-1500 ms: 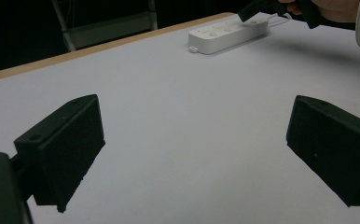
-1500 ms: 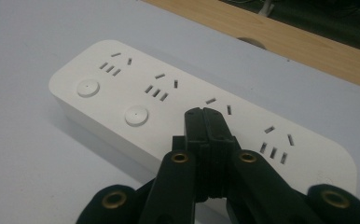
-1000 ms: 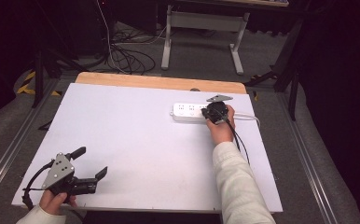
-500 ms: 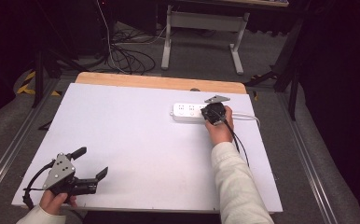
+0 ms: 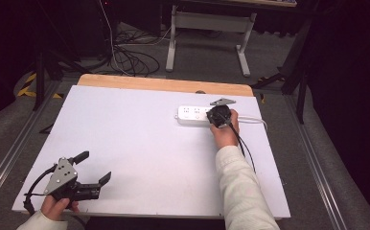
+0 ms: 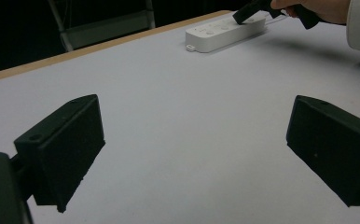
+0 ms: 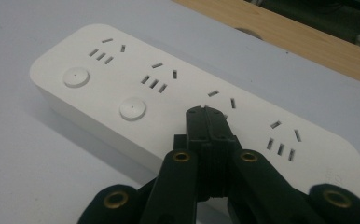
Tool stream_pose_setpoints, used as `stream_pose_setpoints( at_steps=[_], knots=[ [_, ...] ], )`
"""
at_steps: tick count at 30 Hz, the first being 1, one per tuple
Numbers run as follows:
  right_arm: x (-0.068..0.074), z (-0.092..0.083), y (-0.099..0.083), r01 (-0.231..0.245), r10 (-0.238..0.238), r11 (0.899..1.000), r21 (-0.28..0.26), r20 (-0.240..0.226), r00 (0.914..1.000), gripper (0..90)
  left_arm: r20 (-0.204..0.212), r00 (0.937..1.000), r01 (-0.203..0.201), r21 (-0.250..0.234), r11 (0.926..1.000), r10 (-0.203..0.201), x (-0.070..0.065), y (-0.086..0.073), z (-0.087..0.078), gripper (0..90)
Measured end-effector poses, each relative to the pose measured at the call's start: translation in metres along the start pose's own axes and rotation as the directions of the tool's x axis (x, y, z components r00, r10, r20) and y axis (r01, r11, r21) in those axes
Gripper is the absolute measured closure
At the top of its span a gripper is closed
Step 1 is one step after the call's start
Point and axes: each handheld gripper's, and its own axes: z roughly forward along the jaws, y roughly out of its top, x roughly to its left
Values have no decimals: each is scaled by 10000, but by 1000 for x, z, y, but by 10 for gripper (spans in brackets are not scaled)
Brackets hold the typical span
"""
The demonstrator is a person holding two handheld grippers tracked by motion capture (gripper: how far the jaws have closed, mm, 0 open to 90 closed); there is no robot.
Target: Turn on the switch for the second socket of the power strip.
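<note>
A white power strip (image 5: 192, 115) lies on the white table top (image 5: 144, 143) toward the far right, its white cable trailing off to the right. It has several socket groups and round buttons (image 7: 132, 108). My right gripper (image 7: 206, 116) is shut, jaws pressed together with nothing between them, and its tip rests on the top of the strip (image 7: 169, 93) near the third socket group. The same gripper (image 5: 218, 116) sits over the strip's right part in the high view. My left gripper (image 5: 96, 167) is open and holds nothing, near the table's front left corner. Its wide jaws frame bare table, with the strip (image 6: 225, 32) far off.
A bare wooden edge (image 5: 164, 84) runs along the table's far side. Beyond it stand a metal frame (image 5: 207, 28) and loose cables (image 5: 125, 52) on the floor. Metal rails flank the table on both sides.
</note>
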Motion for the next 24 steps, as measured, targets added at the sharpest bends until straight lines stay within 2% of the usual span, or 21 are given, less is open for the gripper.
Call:
stream_pose_setpoints(
  at_steps=[5,9,18,24],
  knots=[
    [0,-1,1,-58,59,9999,148,-27,10000,900,12,10000,12,8,10000,-12,0,0,0,47],
    [3,-1,3,294,-302,9989,359,237,9993,900,6,10000,-70,35,10000,70,0,0,0,47],
    [2,-1,4,167,-175,9988,454,162,9997,900,76,10000,-1,31,10000,0,-1,0,1,47],
    [4,-1,6,349,-365,9976,599,264,9990,900,86,10000,-26,50,10000,26,0,0,2,47]
  ],
)
